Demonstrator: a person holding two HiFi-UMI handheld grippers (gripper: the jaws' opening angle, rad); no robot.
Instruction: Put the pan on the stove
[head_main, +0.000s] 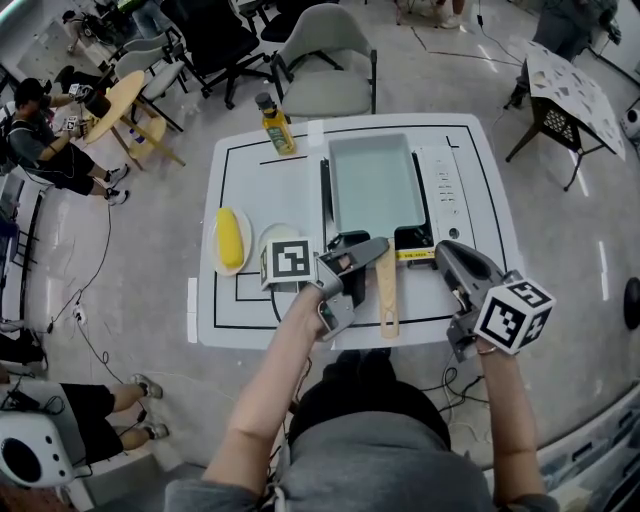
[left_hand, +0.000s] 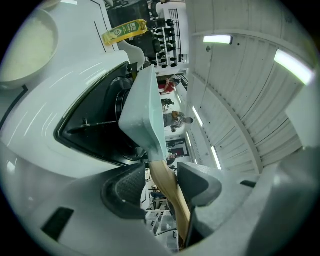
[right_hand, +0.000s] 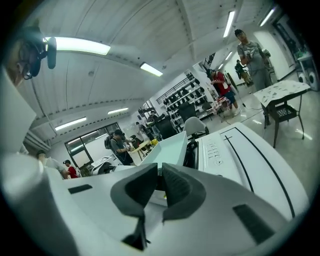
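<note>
I am working with the stove (head_main: 445, 190) as my marker on the white table (head_main: 240, 170). The pan (head_main: 375, 185), pale green and rectangular, lies over the stove's left and middle part, with the control strip bare along the stove's right side. Its wooden handle (head_main: 387, 295) reaches out past the stove's front edge. My left gripper (head_main: 368, 255) is at the stove's front, and its tongs are clamped on that handle. In the left gripper view the handle (left_hand: 167, 187) runs straight through the left gripper (left_hand: 162, 175), with a pad on either side of it. There the pan (left_hand: 145, 115) stands close over the stove's black top (left_hand: 90, 135). I cannot tell whether it rests flat on the burner or is held a little clear of it. My right gripper (head_main: 448, 252) sits at the stove's front right corner, just beside the handle and not touching it. In the right gripper view the right gripper (right_hand: 160, 175) has its tongs closed to a thin dark slit, and I make out nothing held between them. Beyond them I see the pan (right_hand: 172, 150) to the left and the stove's control strip (right_hand: 215, 150) to the right. A yellow bottle (head_main: 276, 128) with a dark cap stands near the stove's back left corner. The left gripper view shows this bottle (left_hand: 125, 31) too. A plate (head_main: 215, 265) carrying something yellow (head_main: 230, 238) lies well to the left of the stove.
</note>
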